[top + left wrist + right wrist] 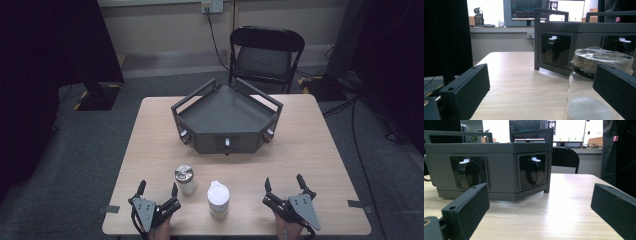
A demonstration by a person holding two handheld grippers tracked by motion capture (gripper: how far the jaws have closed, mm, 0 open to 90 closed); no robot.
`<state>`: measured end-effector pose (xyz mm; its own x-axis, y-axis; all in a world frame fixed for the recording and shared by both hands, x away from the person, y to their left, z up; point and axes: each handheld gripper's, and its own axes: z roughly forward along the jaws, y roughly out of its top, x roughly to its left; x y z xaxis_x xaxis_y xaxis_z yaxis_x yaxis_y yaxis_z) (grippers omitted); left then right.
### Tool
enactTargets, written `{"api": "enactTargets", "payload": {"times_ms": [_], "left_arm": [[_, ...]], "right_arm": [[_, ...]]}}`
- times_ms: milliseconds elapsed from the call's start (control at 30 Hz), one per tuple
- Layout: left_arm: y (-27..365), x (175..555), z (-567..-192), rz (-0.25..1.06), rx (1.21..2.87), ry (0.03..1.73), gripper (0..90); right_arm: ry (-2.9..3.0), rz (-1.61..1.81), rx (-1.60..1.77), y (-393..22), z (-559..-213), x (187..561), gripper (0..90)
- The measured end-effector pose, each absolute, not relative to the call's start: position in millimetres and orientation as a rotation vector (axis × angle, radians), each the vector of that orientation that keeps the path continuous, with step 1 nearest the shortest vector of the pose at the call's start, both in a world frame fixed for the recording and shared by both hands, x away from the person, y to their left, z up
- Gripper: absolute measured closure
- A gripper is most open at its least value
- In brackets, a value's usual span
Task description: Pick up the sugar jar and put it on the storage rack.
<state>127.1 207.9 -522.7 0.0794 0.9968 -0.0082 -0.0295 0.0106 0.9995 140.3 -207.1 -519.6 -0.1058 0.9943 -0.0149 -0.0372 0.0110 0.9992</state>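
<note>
Wooden table (310,150), pale grain, rounded corners, matte top. Left gripper (157,190) rests at near-left edge, jaws spread wide w/ nothing between them; right gripper (284,183) at near-right edge, jaws likewise released and empty. Each carries a grey three-cornered plate on top.

Glass jar (185,180) stands upright just right of the left gripper's right jaw tip, near it; can't tell if they touch. Clear round glass body, wrinkled shiny foil-like cover over the mouth, white grainy fill at the bottom. In the left gripper view the jar (594,82) sits close at right, partly behind the right jaw, outside the gap.

White cup (218,199) w/ a flat round plastic lid and small tab stands near-center, between the two grippers, just right of and nearer than the jar.

Dark grey tray box (227,117), angular, several-sided, matte, w/ raised rail handles along its sides, sits at table center, well beyond both grippers. Its near faces have recessed glossy black panels w/ white-tipped knobs, seen in the right gripper view (499,170).

Black folding chair (265,52) beyond the far edge.
</note>
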Motion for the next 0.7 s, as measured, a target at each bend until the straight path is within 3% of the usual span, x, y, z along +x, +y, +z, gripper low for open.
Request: {"api": "enactTargets", "payload": {"times_ms": [700], "left_arm": [[202.6,127.4,-522.5,1.18,1.204,1.156,0.0]], "right_arm": [[1.262,1.291,1.124,-206.1,-519.6,140.0,1.5]]}}
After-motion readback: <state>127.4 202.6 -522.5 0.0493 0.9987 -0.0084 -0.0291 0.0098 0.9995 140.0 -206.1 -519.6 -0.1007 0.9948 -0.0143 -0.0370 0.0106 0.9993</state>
